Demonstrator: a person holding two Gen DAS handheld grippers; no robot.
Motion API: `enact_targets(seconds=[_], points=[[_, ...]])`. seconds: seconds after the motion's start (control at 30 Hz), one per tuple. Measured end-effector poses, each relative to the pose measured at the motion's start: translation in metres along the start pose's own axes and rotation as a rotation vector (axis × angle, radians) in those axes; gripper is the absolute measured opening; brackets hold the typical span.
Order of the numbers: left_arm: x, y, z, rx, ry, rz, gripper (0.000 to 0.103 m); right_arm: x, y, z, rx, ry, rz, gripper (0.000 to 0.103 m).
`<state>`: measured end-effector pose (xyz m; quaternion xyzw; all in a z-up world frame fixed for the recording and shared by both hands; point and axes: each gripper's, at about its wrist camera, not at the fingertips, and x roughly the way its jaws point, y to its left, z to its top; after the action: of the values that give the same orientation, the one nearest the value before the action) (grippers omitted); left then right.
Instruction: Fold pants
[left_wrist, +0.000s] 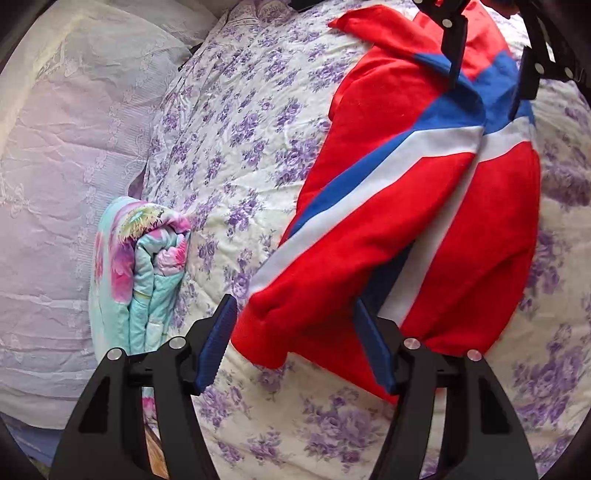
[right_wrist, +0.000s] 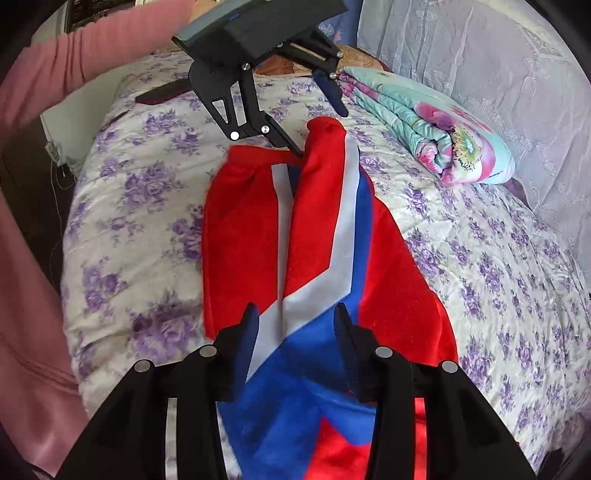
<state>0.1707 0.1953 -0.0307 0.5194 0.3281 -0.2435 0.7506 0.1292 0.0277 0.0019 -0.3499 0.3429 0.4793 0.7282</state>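
The red pants (left_wrist: 424, 206) with white and blue stripes lie on the floral bedspread (left_wrist: 240, 122), the two legs side by side. My left gripper (left_wrist: 299, 343) is open, its blue-padded fingers straddling the cuff of one leg at the near end. In the right wrist view the pants (right_wrist: 317, 229) run away from me, and my right gripper (right_wrist: 295, 343) is open with its fingers on either side of the blue and white part near the waist. The left gripper (right_wrist: 321, 129) shows at the far cuff end. The right gripper (left_wrist: 487, 85) shows at the top of the left wrist view.
A folded pastel floral quilt (left_wrist: 140, 269) lies beside the pants by the lace-covered pillows (left_wrist: 62, 166); it also shows in the right wrist view (right_wrist: 424, 125). A pink sleeve (right_wrist: 74, 62) reaches in at the left. The bed edge (right_wrist: 74, 206) drops off on the left.
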Motion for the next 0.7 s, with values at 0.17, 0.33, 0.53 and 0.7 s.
enact_targets(seconds=[0.17, 0.33, 0.53, 0.7], points=[[0.020, -0.003, 0.014, 0.032, 0.010, -0.044, 0.033, 0.038, -0.003, 0.028, 0.105, -0.033, -0.060, 0.042], [0.008, 0.018, 0.012, -0.081, -0.009, -0.146, 0.011, 0.066, 0.003, 0.039, 0.048, 0.007, -0.174, 0.005], [-0.047, 0.004, -0.005, -0.116, -0.102, -0.121, 0.010, -0.004, 0.027, 0.037, -0.033, -0.151, -0.256, 0.005], [-0.044, -0.051, -0.022, -0.116, -0.108, -0.185, 0.011, 0.025, 0.075, 0.004, -0.153, -0.065, -0.225, 0.005]])
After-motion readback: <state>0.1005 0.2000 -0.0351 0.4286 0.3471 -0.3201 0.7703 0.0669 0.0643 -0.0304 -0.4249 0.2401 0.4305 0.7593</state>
